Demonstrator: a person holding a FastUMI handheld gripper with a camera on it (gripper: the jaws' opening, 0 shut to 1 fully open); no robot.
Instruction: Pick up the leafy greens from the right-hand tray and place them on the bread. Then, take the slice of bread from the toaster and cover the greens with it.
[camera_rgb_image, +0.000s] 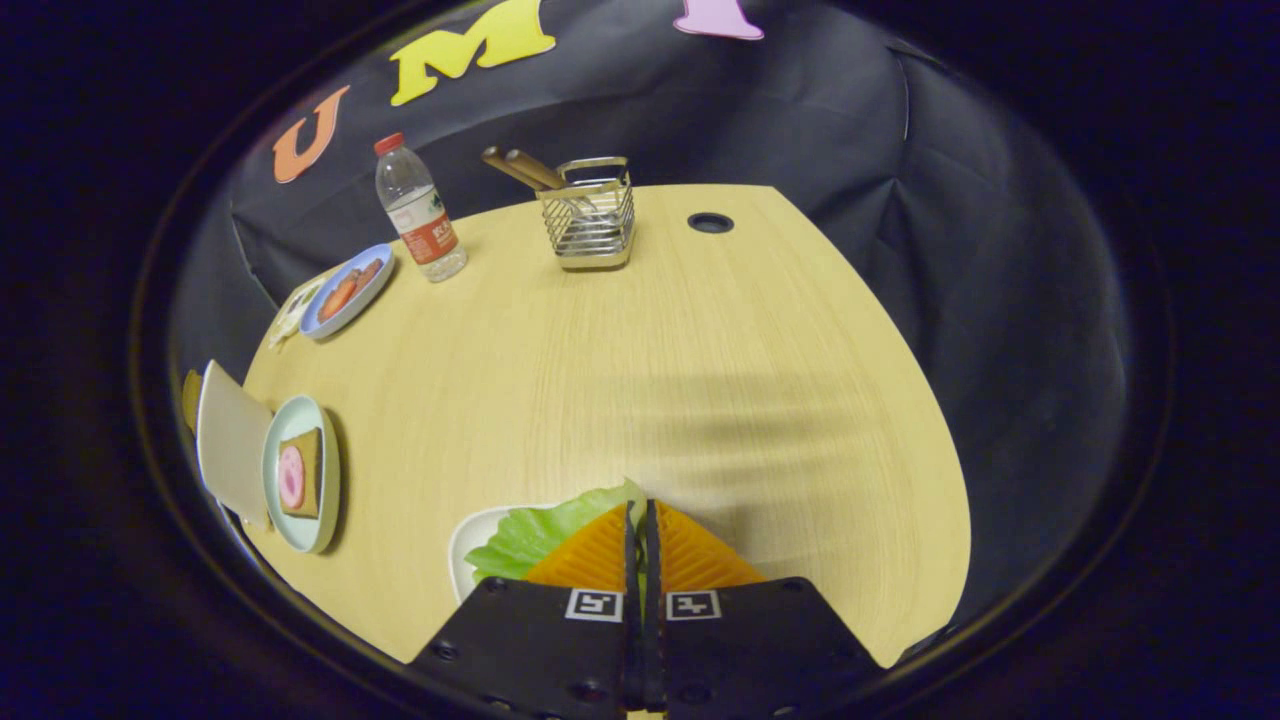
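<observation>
Green leaf, so that's the greens poking out just left of my claw, lying on the white tray right under the fingers. Fingers look pinched nearly together with only a thin slit between them, and a bit of leaf edge sits at the tips, so I reckon I've got it nipped, but can't really tell if both pads are biting on it or just closed above it. Either way the greens haven't left the tray, so I'd call this step one barely started. Bread with the pink slice on it waits on the plate well off to the left, nothing green on it yet. Toaster bit is all still to do. Claw's pointing forward and down over the near edge of the table, tilted steeply at the tray.
</observation>
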